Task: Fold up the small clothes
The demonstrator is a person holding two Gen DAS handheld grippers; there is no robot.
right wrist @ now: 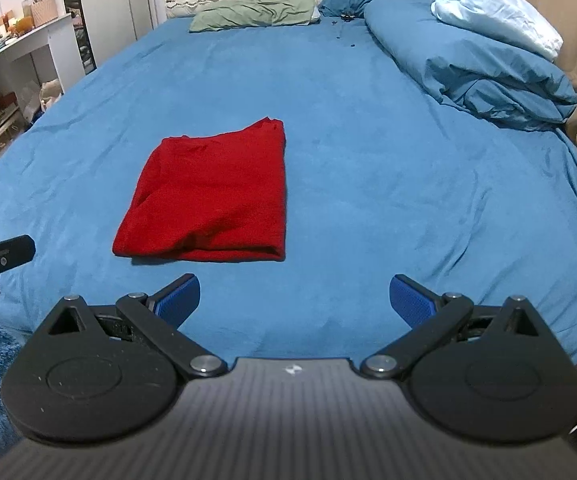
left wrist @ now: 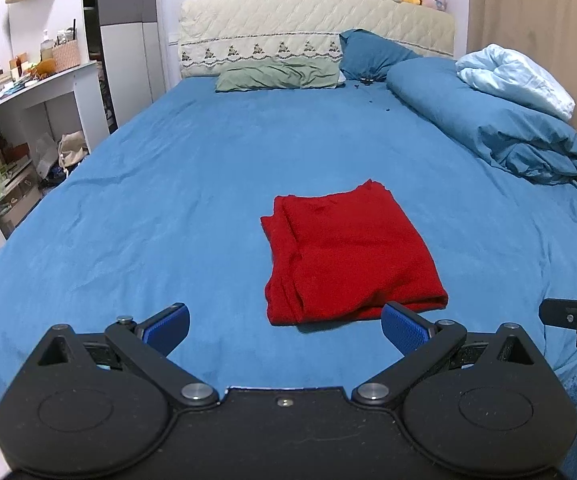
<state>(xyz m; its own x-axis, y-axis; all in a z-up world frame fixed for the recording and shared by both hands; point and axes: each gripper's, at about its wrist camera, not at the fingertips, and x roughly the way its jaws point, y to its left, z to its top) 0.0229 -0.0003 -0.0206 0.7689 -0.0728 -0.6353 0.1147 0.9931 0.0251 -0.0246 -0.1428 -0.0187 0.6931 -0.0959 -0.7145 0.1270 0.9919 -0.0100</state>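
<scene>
Blue bed (left wrist: 168, 200): folded red cloth (left wrist: 348, 252) lies just ahead of wide-open, empty left gripper (left wrist: 284, 326) and right gripper (right wrist: 294, 300); a clumsy grab might undo it.

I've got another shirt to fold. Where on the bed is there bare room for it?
Bare sheet lies right of the red cloth, up to the rolled duvet, and left of it toward the bed's edge. The head end is crowded with pillows.
</scene>
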